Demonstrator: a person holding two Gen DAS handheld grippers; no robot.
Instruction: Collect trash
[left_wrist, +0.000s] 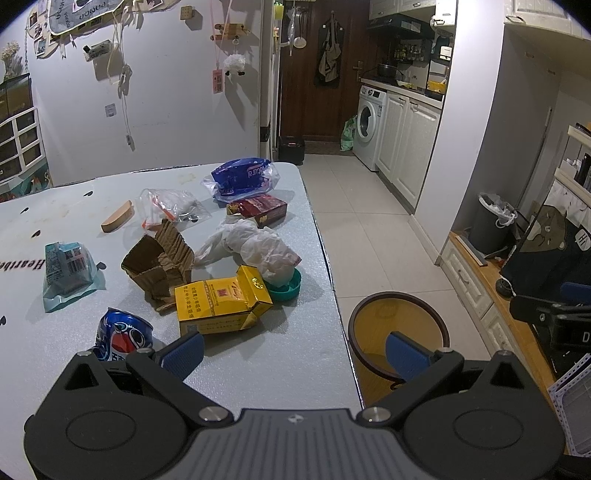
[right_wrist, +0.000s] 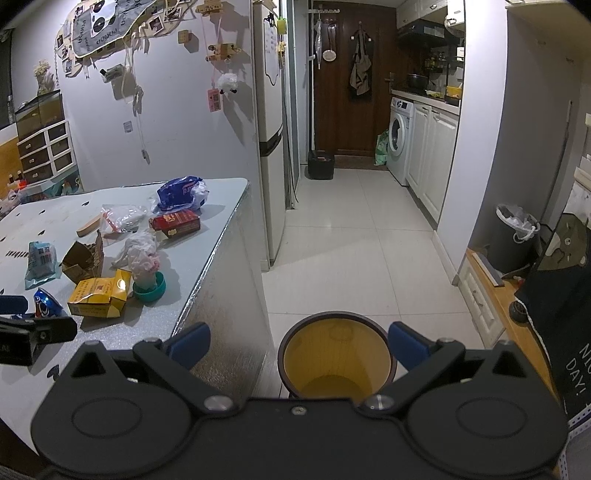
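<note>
- Trash on the table (left_wrist: 277, 350): the crushed can (left_wrist: 123, 334) is light, stiff; pinch it across the dented middle.
- Your left gripper (left_wrist: 293, 350) and right gripper (right_wrist: 299, 343) are both spread, empty.

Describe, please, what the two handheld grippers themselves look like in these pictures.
Both look alike. The left gripper and the right gripper each have a matte black plastic body with two round discs, angular black linkage arms fixed by silver screws, and a ribbed grey centre plate. Each finger ends in a blue textured pad. No cables, hands or sleeves show.
</note>
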